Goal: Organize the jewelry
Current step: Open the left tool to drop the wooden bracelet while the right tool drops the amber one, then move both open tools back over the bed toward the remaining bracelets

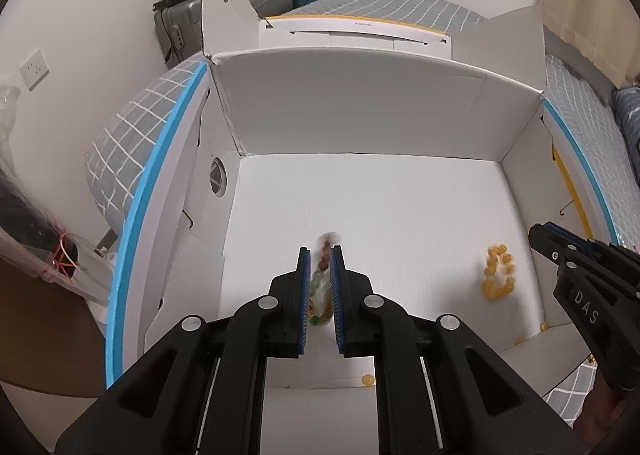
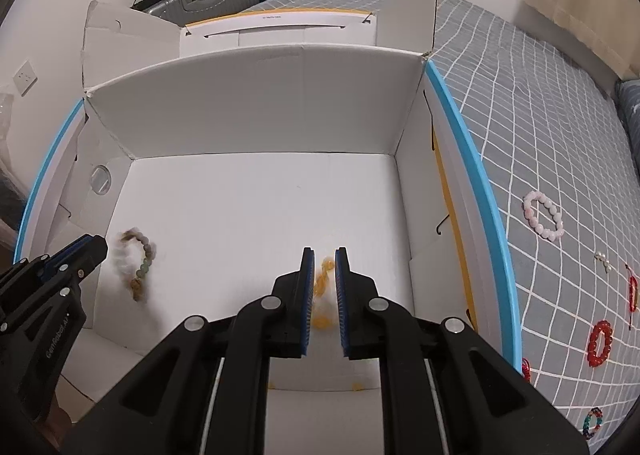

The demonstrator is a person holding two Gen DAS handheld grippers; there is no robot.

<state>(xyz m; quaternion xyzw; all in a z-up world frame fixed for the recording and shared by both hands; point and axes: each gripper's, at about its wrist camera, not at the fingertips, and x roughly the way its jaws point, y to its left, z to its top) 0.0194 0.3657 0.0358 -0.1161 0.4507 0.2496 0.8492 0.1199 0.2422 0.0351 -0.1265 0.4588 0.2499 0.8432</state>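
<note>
White cardboard forms the open box (image 2: pixel 256 123) that both grippers reach into. The left gripper (image 1: pixel 320 283) has its blue pads parted by a narrow gap, and a green-and-brown bead bracelet (image 1: pixel 323 279) shows blurred in that gap; from the right wrist view the same bracelet (image 2: pixel 136 259) appears just ahead of the left gripper's tips and not clamped, so it looks released or dropping, though the blur makes this uncertain. The right gripper (image 2: pixel 324 283) is likewise slightly open, with a yellow bead bracelet (image 2: pixel 322 287) blurred between and below its pads; the left wrist view shows that bracelet (image 1: pixel 498 271) lying clear of the right gripper's tips, on or near the box floor. A few loose yellow beads (image 1: pixel 367 379) sit near the box's front edge, below the left gripper. Judging by this, two pieces are just going into the box, and the job is only partly done: off to the right of the right gripper, on the grey checked bed (image 2: pixel 540 103), lie a pink bracelet (image 2: pixel 544 217), a red bracelet (image 2: pixel 599 343), a multicoloured one (image 2: pixel 592 423), a small pearl piece (image 2: pixel 603 261) and a red cord piece (image 2: pixel 632 293), all waiting to be collected.
</note>
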